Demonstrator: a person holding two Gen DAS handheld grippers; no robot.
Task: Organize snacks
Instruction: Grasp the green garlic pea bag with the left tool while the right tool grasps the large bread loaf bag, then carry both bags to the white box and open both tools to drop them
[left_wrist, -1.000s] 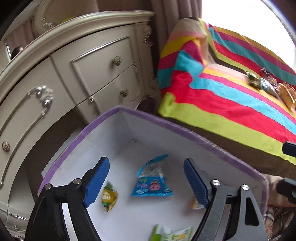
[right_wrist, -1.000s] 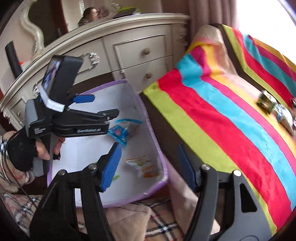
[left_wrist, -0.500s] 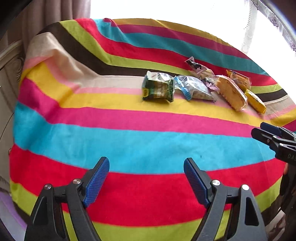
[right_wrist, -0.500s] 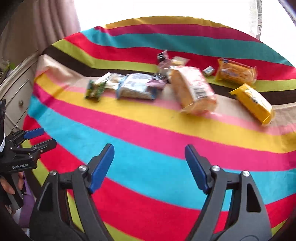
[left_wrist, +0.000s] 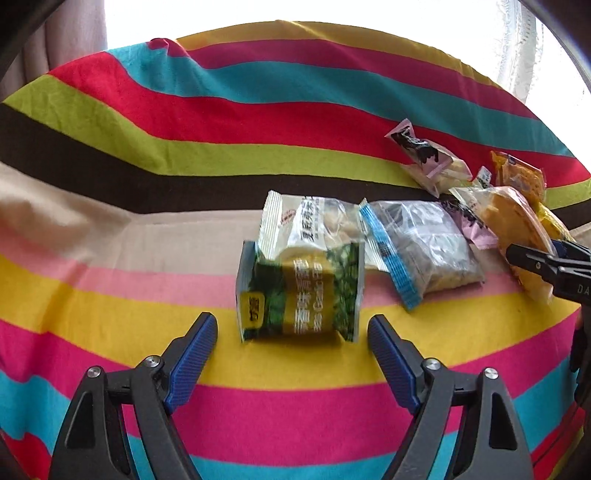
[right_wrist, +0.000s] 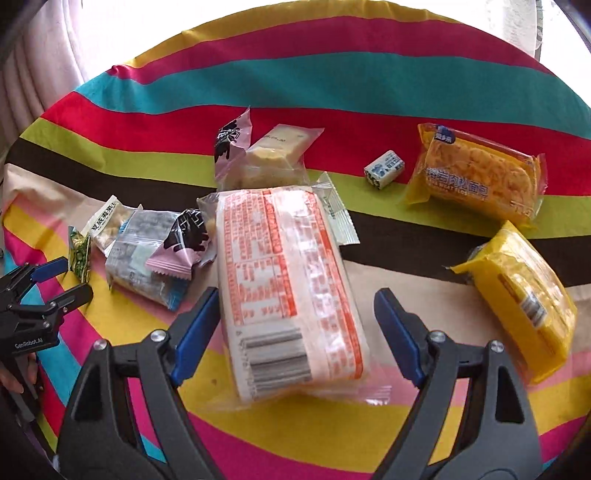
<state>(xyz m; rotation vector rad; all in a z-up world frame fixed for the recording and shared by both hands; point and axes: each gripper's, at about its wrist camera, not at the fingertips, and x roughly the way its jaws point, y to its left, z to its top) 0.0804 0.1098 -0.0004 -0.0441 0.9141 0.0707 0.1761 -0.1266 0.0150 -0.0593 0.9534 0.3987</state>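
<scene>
Several snack packets lie in a row on a striped blanket (left_wrist: 147, 147). My left gripper (left_wrist: 291, 326) is open, and a green packet (left_wrist: 301, 291) lies just ahead between its fingertips, untouched. A white packet (left_wrist: 306, 221) leans behind it, beside a clear blue-edged one (left_wrist: 417, 247). My right gripper (right_wrist: 297, 295) has its jaws opening around a large bread packet with red print (right_wrist: 288, 288). That packet lies flat between the jaws and is not squeezed. The left gripper (right_wrist: 55, 280) shows at the left edge of the right wrist view.
To the right of the bread packet lie a yellow packet (right_wrist: 517, 295), an orange bread packet (right_wrist: 476, 173) and a small white-and-blue candy (right_wrist: 384, 168). Two pink-ended packets (right_wrist: 177, 243) (right_wrist: 232, 144) sit by the bread. Curtains and a bright window stand behind the blanket.
Both grippers swung away from the purple-rimmed box by the dresser to the striped blanket and closed in on the snacks. The right jaws stand wider than before.
</scene>
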